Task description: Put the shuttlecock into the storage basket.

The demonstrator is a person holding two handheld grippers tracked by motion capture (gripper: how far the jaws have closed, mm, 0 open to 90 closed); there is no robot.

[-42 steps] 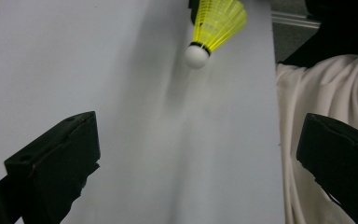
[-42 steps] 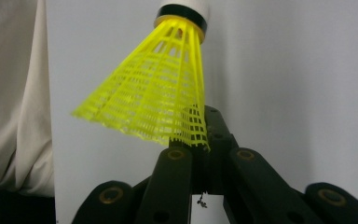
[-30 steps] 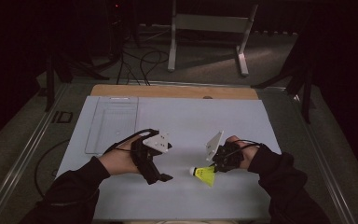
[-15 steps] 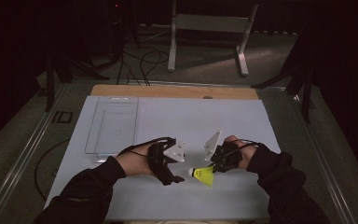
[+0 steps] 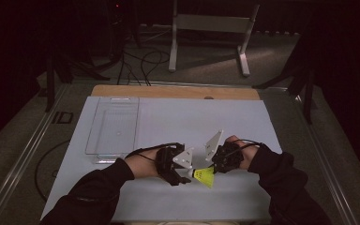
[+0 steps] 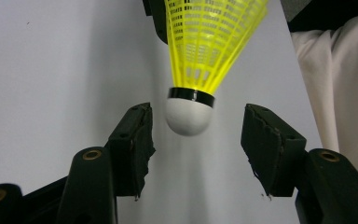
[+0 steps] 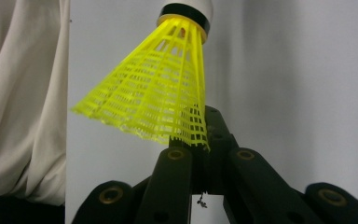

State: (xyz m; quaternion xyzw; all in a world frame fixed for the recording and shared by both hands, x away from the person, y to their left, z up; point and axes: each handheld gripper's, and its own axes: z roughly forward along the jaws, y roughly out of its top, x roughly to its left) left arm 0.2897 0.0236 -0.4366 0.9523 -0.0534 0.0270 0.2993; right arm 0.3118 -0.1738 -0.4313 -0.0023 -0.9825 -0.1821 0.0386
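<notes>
Closing in from the left of the high view, the left claw has just been narrowing around the white cork of the yellow shuttlecock, not yet touching, while the right claw pinches its skirt low-centre above the bench, suggesting a handover.

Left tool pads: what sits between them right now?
The shuttlecock's white cork tip, untouched by the closing left tool, with bare gaps either side; seen in the left gripper view.
</notes>
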